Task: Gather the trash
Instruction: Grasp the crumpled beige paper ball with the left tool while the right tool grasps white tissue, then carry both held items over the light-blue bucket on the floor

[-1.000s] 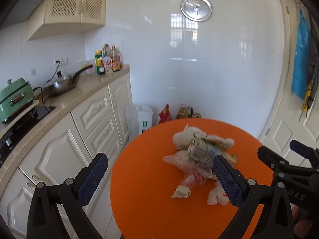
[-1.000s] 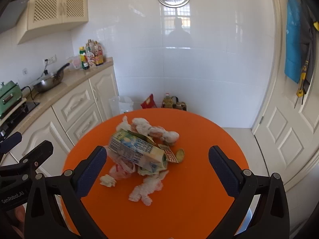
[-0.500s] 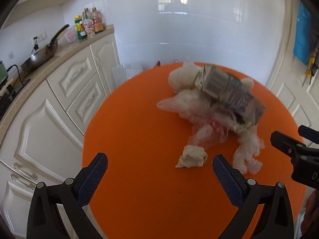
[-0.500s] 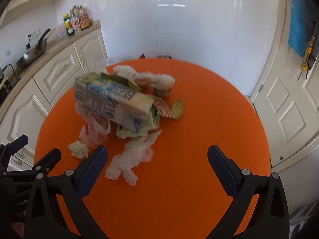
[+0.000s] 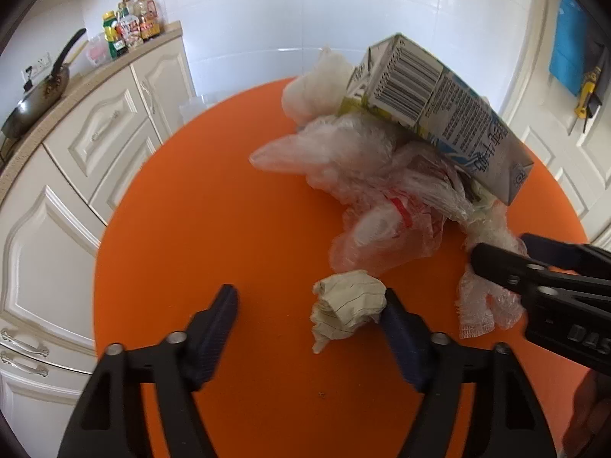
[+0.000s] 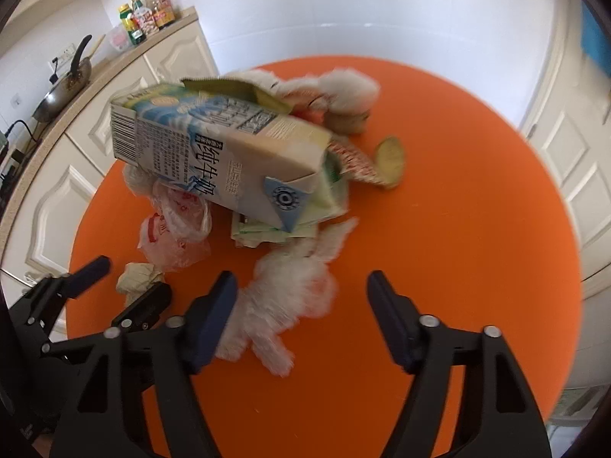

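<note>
The left black plastic two-finger tool (image 5: 309, 305) carries dark blue ribbed pads (image 5: 221, 320) and round silver screws. The right black plastic tool (image 6: 301, 297) matches it, with white "DAS" lettering on its side. A sliver of skin borders it.

The left gripper (image 5: 309, 307) is low over the near-left part of the round orange table (image 5: 191, 229), its two dark-padded fingers (image 5: 217, 328) spread wide and pointing toward the table's middle. Its right finger touches the crumpled paper ball (image 5: 345, 305); the left finger is apart from it, over bare tabletop. The right gripper (image 6: 301, 305) is just beside it, toward the near edge of the table, jaws also spread wide. Its left finger (image 6: 212, 320) presses against the white shredded wad (image 6: 282, 301), which lies partly between the fingers; the right finger is clear of it. Neither gripper clamps anything.
</note>
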